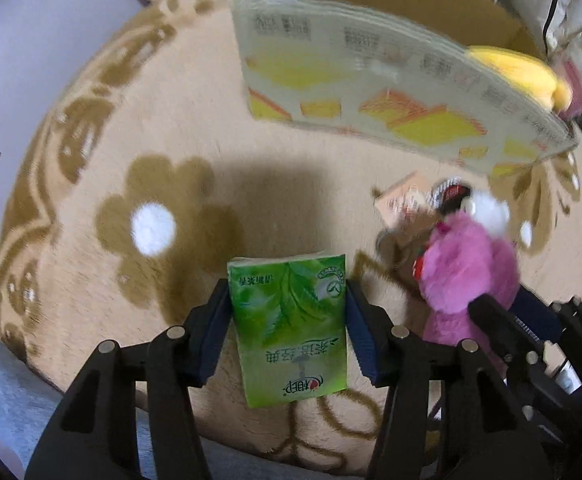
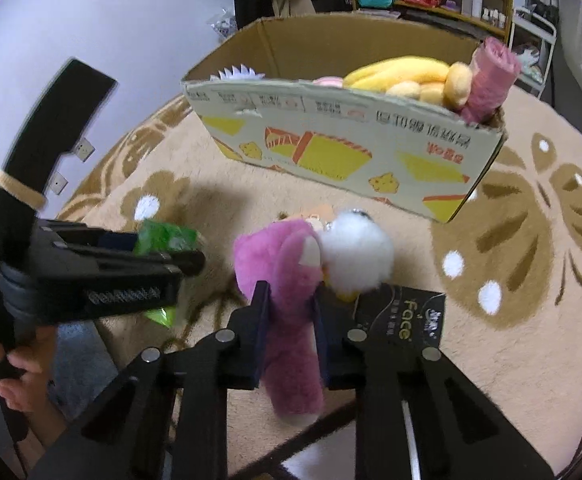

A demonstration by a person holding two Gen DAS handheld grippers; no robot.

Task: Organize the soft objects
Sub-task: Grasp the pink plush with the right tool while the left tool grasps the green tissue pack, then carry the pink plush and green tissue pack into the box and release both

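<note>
My left gripper [image 1: 287, 300] is shut on a green tissue pack [image 1: 291, 328], held above the carpet; the pack also shows in the right wrist view [image 2: 167, 236]. My right gripper [image 2: 289, 300] is shut on a pink plush toy [image 2: 287, 320] with a white fluffy part [image 2: 355, 260]; the toy also shows in the left wrist view [image 1: 467, 272]. A cardboard box [image 2: 331, 136] with yellow print stands ahead on the carpet and holds a yellow plush [image 2: 403, 74] and a pink plush [image 2: 487, 80]. The box also shows in the left wrist view [image 1: 371, 92].
A beige carpet [image 1: 171, 120] with brown flower patterns covers the floor. A black packet labelled "Face" [image 2: 403, 316] lies under the right gripper. A small orange box [image 1: 403, 196] lies near the toys. A white wall [image 2: 111, 20] and shelves [image 2: 451, 0] stand behind.
</note>
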